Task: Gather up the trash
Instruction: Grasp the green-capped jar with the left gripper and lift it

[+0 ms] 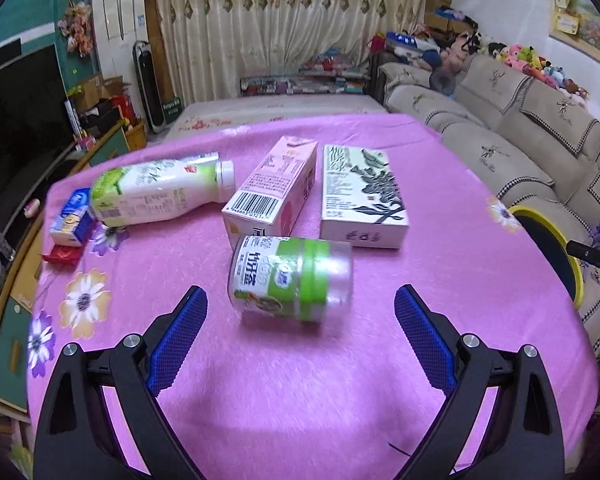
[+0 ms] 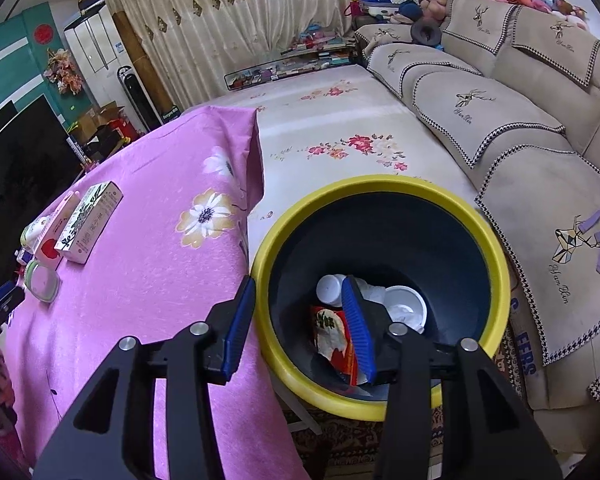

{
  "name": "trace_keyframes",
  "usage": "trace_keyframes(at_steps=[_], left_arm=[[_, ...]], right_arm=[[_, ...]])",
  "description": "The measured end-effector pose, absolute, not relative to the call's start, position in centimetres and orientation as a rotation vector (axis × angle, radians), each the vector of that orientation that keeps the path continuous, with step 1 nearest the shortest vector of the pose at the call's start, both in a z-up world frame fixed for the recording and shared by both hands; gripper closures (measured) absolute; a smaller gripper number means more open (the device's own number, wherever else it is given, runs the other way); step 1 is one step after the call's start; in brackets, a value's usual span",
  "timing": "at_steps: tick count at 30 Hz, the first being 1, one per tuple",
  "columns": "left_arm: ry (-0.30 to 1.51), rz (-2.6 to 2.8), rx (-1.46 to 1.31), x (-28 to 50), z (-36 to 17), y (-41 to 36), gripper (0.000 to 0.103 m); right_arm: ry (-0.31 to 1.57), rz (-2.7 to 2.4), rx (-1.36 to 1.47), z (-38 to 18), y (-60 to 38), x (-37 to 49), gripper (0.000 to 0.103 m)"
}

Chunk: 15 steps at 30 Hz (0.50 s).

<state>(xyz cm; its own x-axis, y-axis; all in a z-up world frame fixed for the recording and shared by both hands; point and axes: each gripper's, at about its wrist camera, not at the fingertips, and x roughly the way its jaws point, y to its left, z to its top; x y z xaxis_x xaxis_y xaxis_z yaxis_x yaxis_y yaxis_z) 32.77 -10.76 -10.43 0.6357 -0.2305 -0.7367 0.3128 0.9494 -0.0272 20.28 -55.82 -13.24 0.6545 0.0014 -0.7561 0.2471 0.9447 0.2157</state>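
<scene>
Left wrist view: we see our left gripper (image 1: 300, 312) spread wide, holding nothing. A small jar (image 1: 290, 280) lies on its side just ahead, in the middle of the pink table (image 1: 440, 312). Behind it lie a pink carton (image 1: 270, 196), a leaf box (image 1: 360, 196) and a bottle (image 1: 160, 194).

Right wrist view: our right gripper (image 2: 298, 322) hangs partly spread and empty over the yellow-rimmed bin (image 2: 496, 248) beside the table's edge. Wrappers (image 2: 334, 336) and cups (image 2: 404, 306) lie inside.

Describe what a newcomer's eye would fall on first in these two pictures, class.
The bright pink flowered tablecloth dominates, with a green-banded jar lying on its side just ahead of the open left hand-held gripper. Beside the table stands a yellow-rimmed bin already holding wrappers and cups, with the open right hand-held gripper over its near rim.
</scene>
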Motion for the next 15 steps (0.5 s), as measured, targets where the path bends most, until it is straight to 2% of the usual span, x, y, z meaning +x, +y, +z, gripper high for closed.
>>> trace_keyframes(at_steps=[7, 9, 11, 13, 15], left_arm=[[0.885, -0.318, 0.109, 36.0, -12.3, -11.1, 0.010], [0.894, -0.319, 0.113, 36.4, -12.7, -11.3, 0.013], [0.907, -0.322, 0.113, 36.8, -13.1, -11.5, 0.025], [0.915, -0.316, 0.114, 37.0, -13.4, -11.6, 0.031], [0.916, -0.317, 0.112, 37.1, -13.4, -11.6, 0.031]], right_arm=[[0.871, -0.131, 0.307, -13.9, -55.2, 21.2, 0.060], [0.876, -0.130, 0.307, -14.1, -55.2, 21.3, 0.060], [0.879, -0.130, 0.309, -14.2, -55.3, 21.4, 0.060], [0.880, -0.129, 0.311, -14.3, -55.4, 21.4, 0.060], [0.879, -0.129, 0.311, -14.2, -55.3, 21.4, 0.060]])
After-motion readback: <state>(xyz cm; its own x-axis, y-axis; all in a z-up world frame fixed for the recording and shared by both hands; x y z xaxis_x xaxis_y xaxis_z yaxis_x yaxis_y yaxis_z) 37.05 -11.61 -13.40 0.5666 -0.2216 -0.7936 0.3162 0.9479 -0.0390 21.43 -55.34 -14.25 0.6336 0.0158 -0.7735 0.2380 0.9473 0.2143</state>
